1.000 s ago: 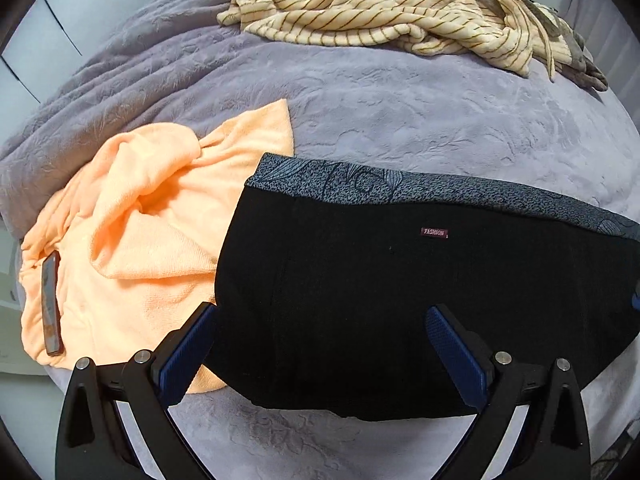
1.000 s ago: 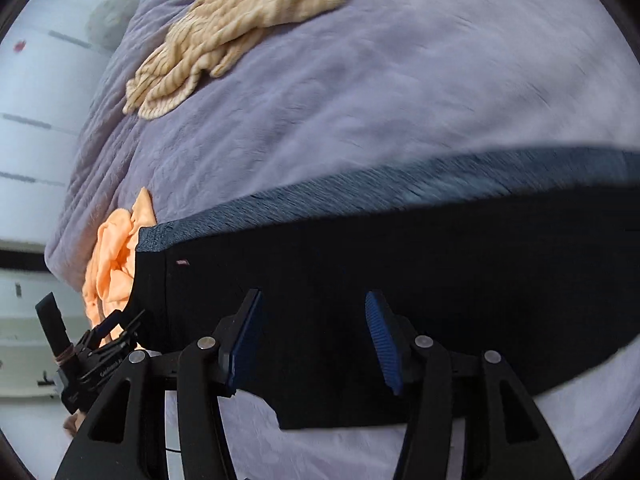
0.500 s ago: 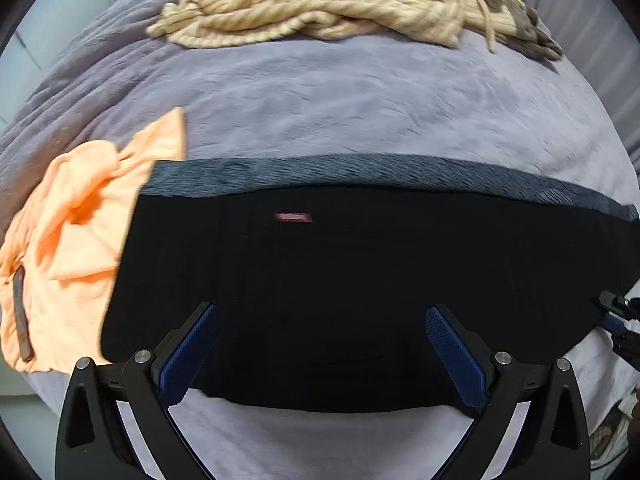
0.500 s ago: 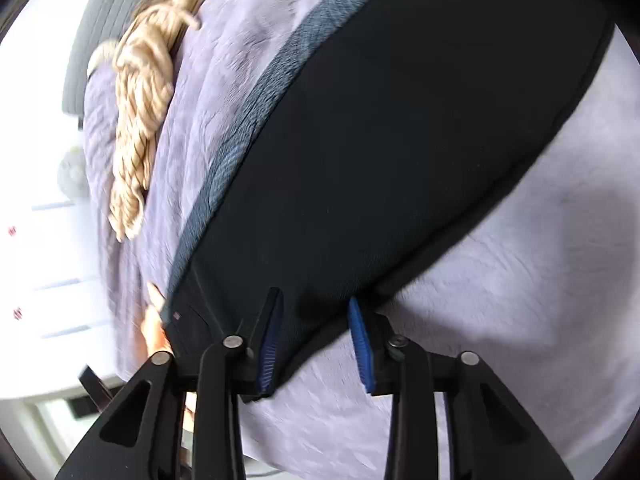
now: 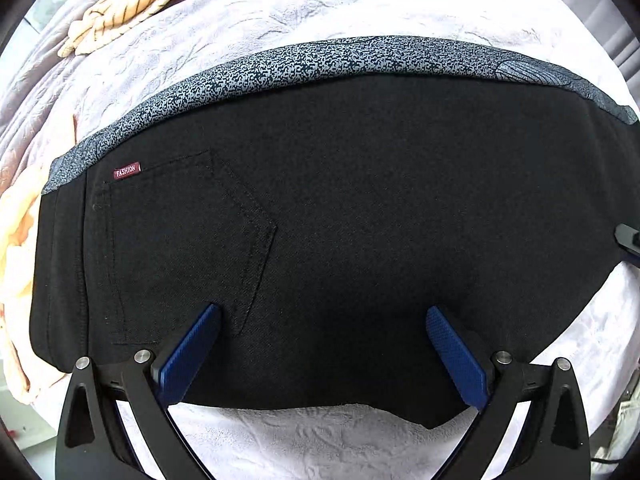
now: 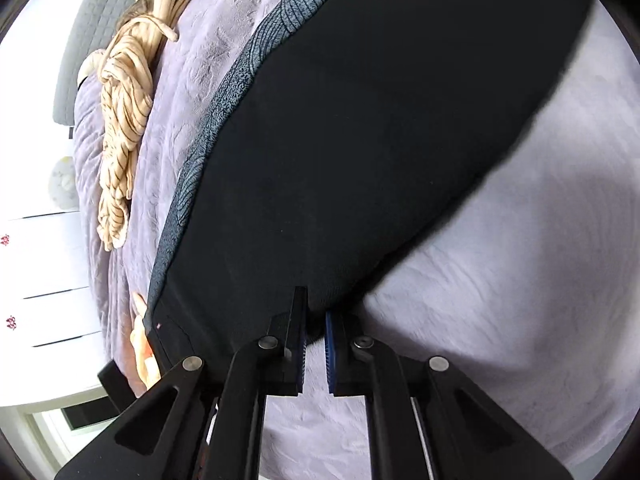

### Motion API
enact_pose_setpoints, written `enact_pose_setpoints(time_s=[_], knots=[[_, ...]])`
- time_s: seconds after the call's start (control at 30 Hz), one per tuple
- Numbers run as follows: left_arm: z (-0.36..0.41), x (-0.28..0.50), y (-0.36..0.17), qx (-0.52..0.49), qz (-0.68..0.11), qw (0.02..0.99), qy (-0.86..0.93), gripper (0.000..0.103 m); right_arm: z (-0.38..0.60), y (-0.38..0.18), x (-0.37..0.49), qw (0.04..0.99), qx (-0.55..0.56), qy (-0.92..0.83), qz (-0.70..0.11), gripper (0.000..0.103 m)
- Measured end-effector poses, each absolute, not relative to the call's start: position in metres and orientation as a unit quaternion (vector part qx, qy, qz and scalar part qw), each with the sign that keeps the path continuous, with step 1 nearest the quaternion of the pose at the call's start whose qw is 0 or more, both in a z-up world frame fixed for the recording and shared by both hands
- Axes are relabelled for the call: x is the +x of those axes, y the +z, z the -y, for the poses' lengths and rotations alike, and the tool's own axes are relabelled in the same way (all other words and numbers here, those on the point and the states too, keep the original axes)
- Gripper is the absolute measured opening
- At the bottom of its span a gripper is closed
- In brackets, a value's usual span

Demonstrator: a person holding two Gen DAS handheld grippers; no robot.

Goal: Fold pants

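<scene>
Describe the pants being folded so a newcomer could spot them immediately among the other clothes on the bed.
On the lilac bedspread, they are the big dark garment nearest the cameras: black pants with a grey speckled waistband. Unlike the striped cream garment and the orange one, they carry a small red FASHION label.

Small maroon tag (image 5: 126,170) reading "FASHION", sewn on black pants (image 5: 360,220) below patterned waistband (image 5: 360,58)

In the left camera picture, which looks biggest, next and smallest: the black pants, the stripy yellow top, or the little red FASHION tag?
1. Black pants: they fill most of the picture.
2. Stripy yellow top: only part shows at the top edge, and it lies farther from the camera, so it may really be bigger than it looks.
3. FASHION tag: tiny.
</scene>
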State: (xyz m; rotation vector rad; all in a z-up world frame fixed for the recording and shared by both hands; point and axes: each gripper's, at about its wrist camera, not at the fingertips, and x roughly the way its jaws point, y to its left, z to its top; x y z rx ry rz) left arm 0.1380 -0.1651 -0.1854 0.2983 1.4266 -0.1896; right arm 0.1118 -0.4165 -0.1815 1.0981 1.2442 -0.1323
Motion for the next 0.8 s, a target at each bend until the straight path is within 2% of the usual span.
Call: enact_pose_setpoints(time_s=[0.27,0.37,0.5,0.7,0.73,0.77,0.8], knots=[[0.202,0.143,-0.147,0.14,-0.634,0.753,-0.105,0.103,0.464,-0.137,0.083,0.712,0.425,-0.075,-0.553,0.011],[0.237,0.149,-0.138,0.137,-0.626,0.758,-0.126,0.103,0.51,-0.134,0.065,0.711,0.451,-0.117,-0.526,0.017],[0.304,0.156,-0.141,0.136,-0.621,0.756,-0.156,0.103,0.575,-0.144,0.046,0.693,0.516,-0.167,-0.475,0.017],[0.387,0.161,-0.156,0.143,-0.609,0.761,-0.173,0.103,0.637,-0.167,0.055,0.684,0.549,-0.19,-0.442,0.017],[0.398,0.161,-0.163,0.149,-0.61,0.76,-0.168,0.103,0.644,-0.171,0.06,0.687,0.545,-0.19,-0.442,0.016],[0.405,0.161,-0.171,0.156,-0.614,0.757,-0.161,0.103,0.649,-0.173,0.065,0.686,0.541,-0.188,-0.448,0.009],[0.408,0.163,-0.178,0.161,-0.619,0.753,-0.154,0.103,0.651,-0.171,0.07,0.69,0.54,-0.179,-0.447,0.007]])
